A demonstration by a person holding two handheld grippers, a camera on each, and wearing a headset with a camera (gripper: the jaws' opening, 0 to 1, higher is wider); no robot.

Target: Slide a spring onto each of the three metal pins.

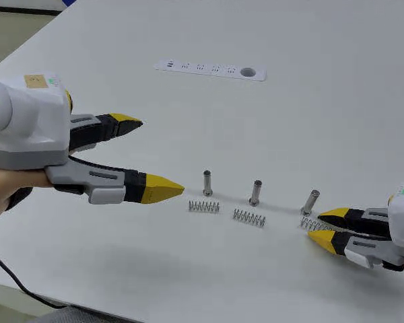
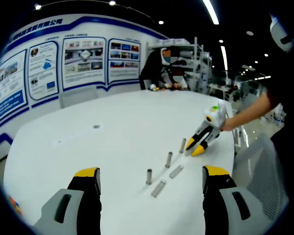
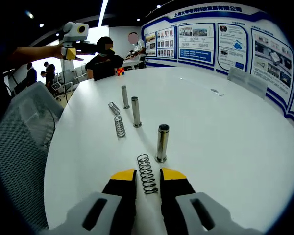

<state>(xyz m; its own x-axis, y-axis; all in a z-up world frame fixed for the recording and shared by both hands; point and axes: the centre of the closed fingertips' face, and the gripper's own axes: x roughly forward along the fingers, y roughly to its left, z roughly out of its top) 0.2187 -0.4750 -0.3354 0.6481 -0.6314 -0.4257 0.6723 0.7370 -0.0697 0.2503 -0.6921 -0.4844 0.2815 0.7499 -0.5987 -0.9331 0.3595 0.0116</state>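
Left gripper (image 1: 162,155): hovering wide open, holding nothing.
Right gripper (image 1: 316,224): straddling spring's (image 3: 147,175) end, jaws narrowly apart; grip unclear.
Spring: lying on table (image 1: 323,101) beside right pin (image 1: 310,202).

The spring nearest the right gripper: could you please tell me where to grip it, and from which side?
Take the spring across its near-end coils, probably coming in low along the table from the person's side: it lies flat, lengthwise between the open jaws of the right gripper, its far end free beside the pin.
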